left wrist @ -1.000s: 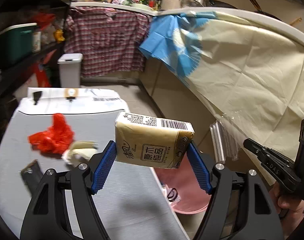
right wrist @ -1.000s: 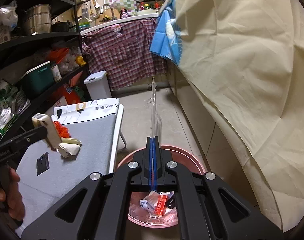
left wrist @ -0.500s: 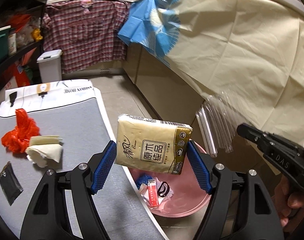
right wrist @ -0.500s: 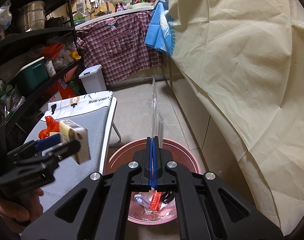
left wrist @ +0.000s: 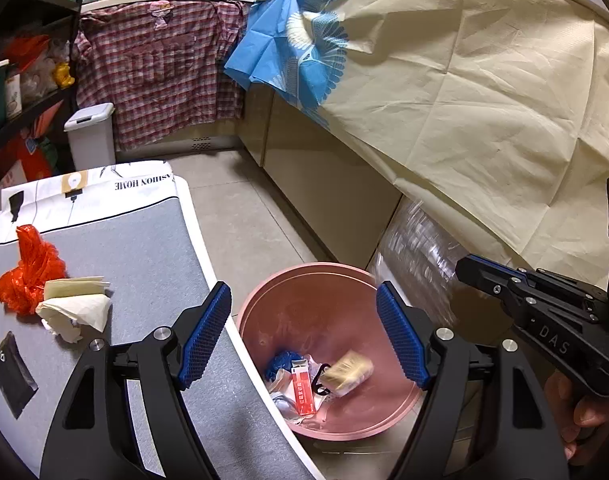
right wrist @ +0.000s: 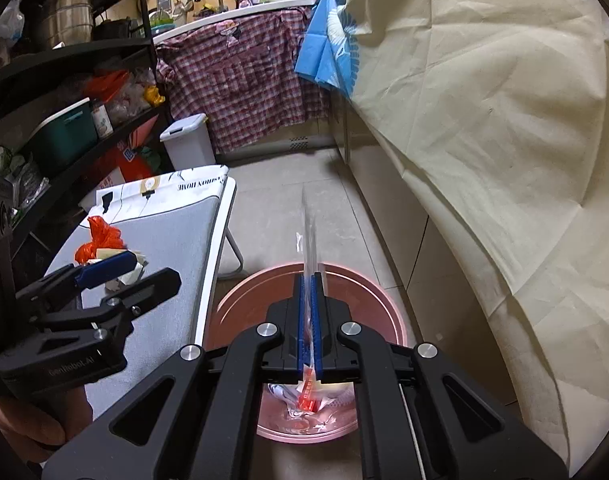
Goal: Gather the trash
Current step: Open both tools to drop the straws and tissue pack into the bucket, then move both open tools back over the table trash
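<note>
Trash is spread over the grey table [left wrist: 144, 264] at the left and in the pink basin [left wrist: 304, 284] on the floor at its right. A tissue pack [left wrist: 346, 372] lies in the basin, below the released left gripper [left wrist: 302, 340]. A clear plastic sheet [right wrist: 310, 240] is seen between the barely parted pads of the right gripper [right wrist: 311, 332], whose jaws have just been opening.

Warm indoor light, round bent pictures

The cream cloth [left wrist: 484, 92] on the right is the brightest part, and the shelves [right wrist: 64, 60] on the far left stay dark. Edges curve and turn black in the corners. The tissue pack [left wrist: 346, 372] in the pink bin [left wrist: 304, 280] and the clear plastic [left wrist: 416, 256] look smeared and blurry.
</note>
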Demonstrator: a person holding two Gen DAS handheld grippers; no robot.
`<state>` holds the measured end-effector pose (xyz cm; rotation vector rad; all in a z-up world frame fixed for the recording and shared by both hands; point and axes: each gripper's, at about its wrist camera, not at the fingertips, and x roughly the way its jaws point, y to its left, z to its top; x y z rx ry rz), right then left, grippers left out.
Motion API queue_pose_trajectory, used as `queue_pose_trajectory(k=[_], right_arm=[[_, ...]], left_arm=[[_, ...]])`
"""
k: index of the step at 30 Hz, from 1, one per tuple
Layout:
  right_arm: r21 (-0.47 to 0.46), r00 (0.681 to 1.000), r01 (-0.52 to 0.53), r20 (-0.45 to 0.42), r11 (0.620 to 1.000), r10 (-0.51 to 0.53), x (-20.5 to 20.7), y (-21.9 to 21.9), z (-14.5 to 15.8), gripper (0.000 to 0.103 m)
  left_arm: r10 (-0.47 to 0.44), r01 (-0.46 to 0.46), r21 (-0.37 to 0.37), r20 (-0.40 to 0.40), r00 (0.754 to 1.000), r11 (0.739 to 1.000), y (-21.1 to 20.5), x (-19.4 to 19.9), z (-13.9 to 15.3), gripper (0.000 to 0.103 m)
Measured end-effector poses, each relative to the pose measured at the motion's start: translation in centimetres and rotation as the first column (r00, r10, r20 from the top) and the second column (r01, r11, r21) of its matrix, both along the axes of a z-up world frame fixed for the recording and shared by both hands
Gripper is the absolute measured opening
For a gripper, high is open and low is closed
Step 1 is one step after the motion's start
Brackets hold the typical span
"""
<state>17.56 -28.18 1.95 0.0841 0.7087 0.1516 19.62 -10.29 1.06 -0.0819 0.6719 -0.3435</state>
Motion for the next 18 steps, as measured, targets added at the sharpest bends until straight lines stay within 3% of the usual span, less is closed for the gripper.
queue_pose_trajectory(k=[2,4,18], right_arm=[[-0.003,1.0,0.001,-0.001,1.0,-0.001,-0.1,0.1,-0.1,0.013],[-0.002,1.0,0.007,0.006,1.0,-0.007,-0.2,0.1,-0.1,0.031],[-0.003,1.0,0.006,0.026,1.0,-0.006,-0.4,0.8,0.6,0.031]], left_arm=[[0.0,0.0,-0.001,0.003,1.0,1.0,0.2,-0.1,0.1,0.073],[0.003,-0.003,-0.001,0.006,1.0,1.0,0.3,-0.2,0.2,0.073],[0.066,-0.064,-0.023,0.064,0.996,0.998,3.0,-2.0,2.2,0.069]])
